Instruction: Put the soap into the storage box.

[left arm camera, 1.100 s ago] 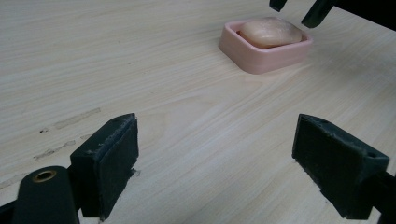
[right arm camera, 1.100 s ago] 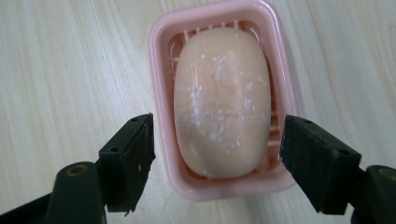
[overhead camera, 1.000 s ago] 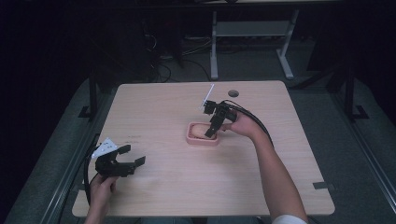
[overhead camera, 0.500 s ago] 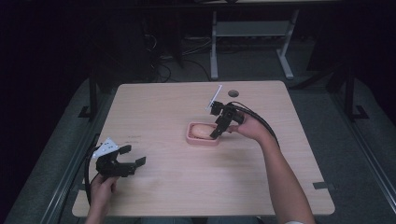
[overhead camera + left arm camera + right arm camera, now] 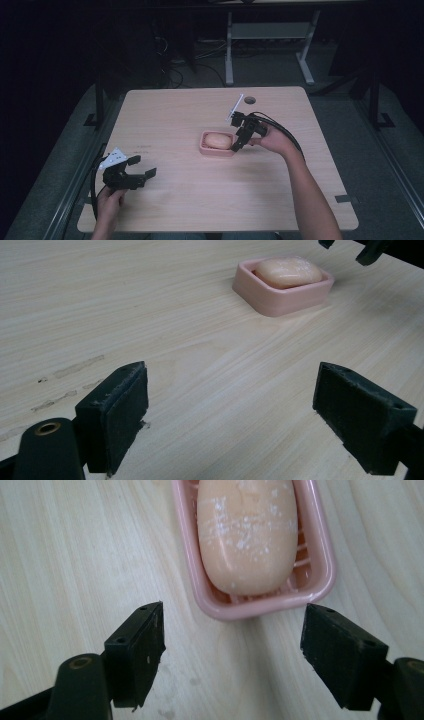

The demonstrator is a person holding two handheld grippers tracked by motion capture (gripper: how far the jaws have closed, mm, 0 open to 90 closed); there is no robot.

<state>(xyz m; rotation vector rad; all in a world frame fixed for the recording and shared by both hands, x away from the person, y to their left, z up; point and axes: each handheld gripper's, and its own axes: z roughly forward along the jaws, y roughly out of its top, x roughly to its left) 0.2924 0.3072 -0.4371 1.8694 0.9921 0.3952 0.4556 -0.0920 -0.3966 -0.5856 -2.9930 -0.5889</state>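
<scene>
The soap [image 5: 245, 535] lies in the pink dish [image 5: 320, 575] near the middle of the counter [image 5: 165, 115]. It looks small, light, hard and likely slick; a hold across its narrow width seems safest. The right gripper [image 5: 232, 652] hangs just beside the dish's near end, jaws wide apart and empty. The left gripper [image 5: 136, 175] hovers at the near left, also wide open with nothing in it. The right gripper view shows white flecks on the soap and the dish's ribs; the high view shows how well apart the two grippers are.

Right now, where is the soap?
In the high view the soap lies in the pink dish near the table's middle, just left of the open right gripper.
</scene>
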